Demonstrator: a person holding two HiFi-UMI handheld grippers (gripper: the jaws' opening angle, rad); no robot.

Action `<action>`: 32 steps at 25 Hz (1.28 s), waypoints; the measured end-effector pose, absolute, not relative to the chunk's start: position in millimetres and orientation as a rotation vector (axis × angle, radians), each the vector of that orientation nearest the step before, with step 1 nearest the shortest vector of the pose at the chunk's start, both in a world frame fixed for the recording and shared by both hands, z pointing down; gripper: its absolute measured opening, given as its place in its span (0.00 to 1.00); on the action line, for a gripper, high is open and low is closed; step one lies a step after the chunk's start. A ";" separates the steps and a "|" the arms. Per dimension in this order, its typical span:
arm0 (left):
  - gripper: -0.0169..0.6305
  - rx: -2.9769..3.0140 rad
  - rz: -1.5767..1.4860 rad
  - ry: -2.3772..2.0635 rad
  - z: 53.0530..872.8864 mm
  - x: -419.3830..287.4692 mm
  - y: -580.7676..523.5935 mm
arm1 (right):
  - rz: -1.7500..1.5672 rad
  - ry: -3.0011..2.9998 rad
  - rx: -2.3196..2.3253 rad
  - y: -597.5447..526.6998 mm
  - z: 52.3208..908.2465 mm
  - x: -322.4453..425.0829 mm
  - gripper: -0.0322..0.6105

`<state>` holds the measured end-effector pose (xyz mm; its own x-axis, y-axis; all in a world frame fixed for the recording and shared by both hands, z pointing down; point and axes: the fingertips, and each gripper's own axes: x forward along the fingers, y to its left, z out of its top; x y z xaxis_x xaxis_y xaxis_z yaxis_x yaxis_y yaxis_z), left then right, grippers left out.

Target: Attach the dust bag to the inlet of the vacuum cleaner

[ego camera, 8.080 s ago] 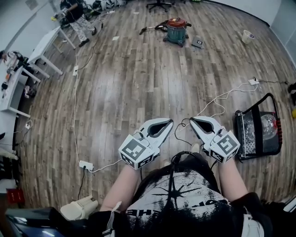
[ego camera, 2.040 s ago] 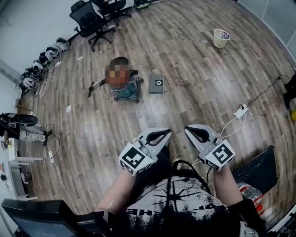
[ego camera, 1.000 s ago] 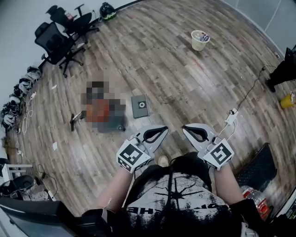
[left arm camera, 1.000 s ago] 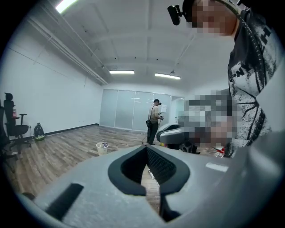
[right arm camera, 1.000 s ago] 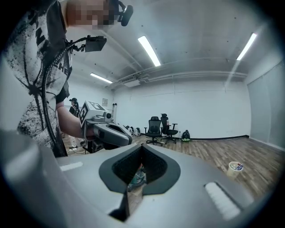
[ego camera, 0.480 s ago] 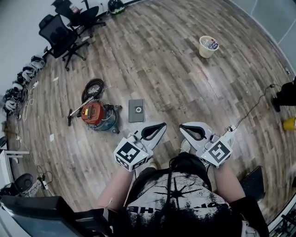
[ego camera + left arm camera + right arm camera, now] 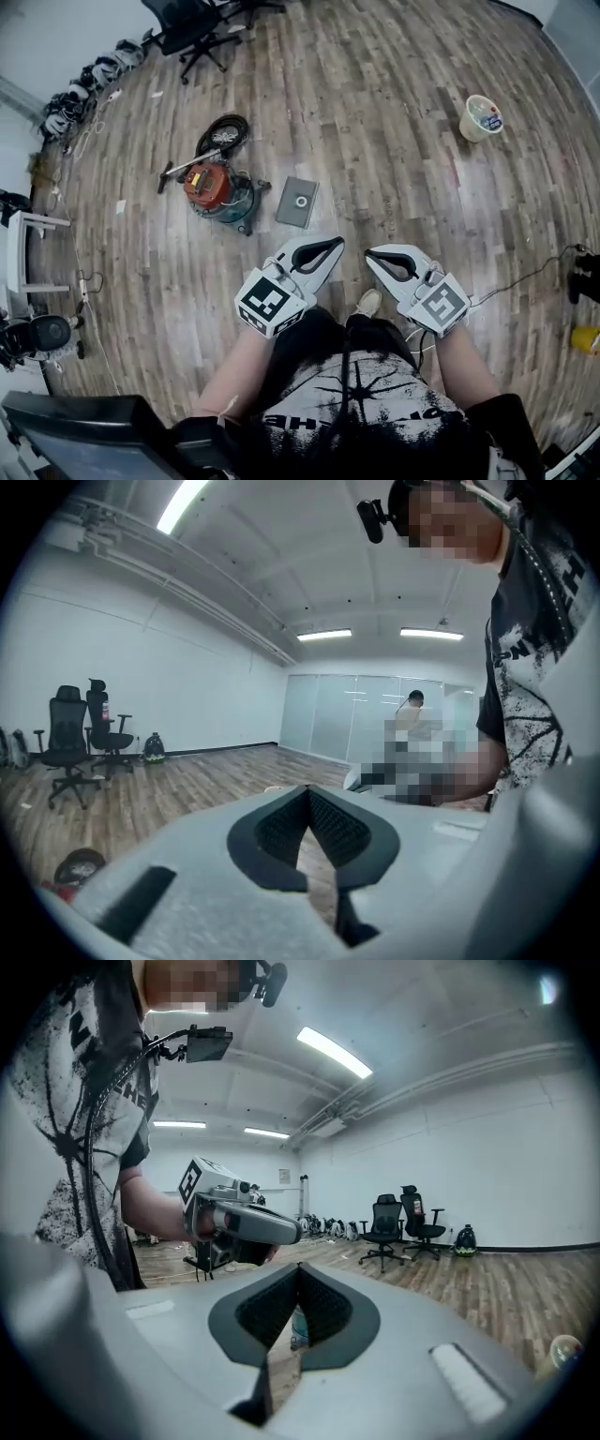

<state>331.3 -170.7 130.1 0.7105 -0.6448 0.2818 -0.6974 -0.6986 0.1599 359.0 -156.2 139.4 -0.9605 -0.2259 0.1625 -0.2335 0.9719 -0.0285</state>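
Left gripper (image 7: 336, 244) and right gripper (image 7: 371, 254) both have jaws pressed together, empty. The bag (image 7: 298, 202) lies flat ahead of the left jaws, beside the vacuum (image 7: 217, 187). It's probably light and floppy; I'd pinch an edge.

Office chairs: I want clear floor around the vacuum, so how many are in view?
2. One black office chair stands by the white wall, the other chair right beside it. More could be outside the pictures.
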 end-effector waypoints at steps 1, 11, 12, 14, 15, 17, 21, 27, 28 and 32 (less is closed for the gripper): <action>0.02 2.647 0.305 -1.089 133.1 326.4 -171.5 | 0.053 -2.963 0.307 -159.4 140.8 353.1 0.06; 0.02 2.502 0.227 -1.277 158.7 245.0 -221.0 | -0.076 -2.894 0.010 -219.7 146.2 268.5 0.06; 0.02 2.490 0.209 -1.284 161.2 233.0 -230.6 | -0.099 -2.873 -0.001 -230.0 146.0 257.9 0.06; 0.02 2.465 0.143 -1.293 161.3 206.8 -252.2 | -0.130 -2.839 -0.011 -251.1 144.0 237.5 0.06; 0.02 2.460 0.104 -1.302 157.8 191.7 -266.0 | -0.135 -2.832 -0.008 -263.1 141.1 227.2 0.06; 0.02 2.475 0.064 -1.334 146.5 159.0 -296.7 | -0.150 -2.834 -0.002 -289.7 131.5 204.9 0.06; 0.02 2.523 0.057 -1.411 123.4 107.7 -341.9 | -0.194 -2.868 -0.016 -332.4 113.4 161.7 0.06; 0.02 2.481 0.026 -1.511 115.8 48.0 -358.1 | -0.180 -2.832 -0.102 -353.7 115.0 102.1 0.06; 0.02 2.466 0.025 -1.532 116.3 39.3 -359.8 | -0.169 -2.837 -0.126 -357.2 115.1 92.7 0.06; 0.02 2.379 0.022 -1.652 124.1 14.2 -366.5 | -0.185 -2.828 -0.292 -373.7 121.6 60.6 0.06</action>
<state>14.2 -366.5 124.1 0.3588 -0.9211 0.1509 -0.9248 -0.3289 0.1911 60.6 -373.7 121.6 -0.9368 0.1802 0.2998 0.2177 0.9712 0.0965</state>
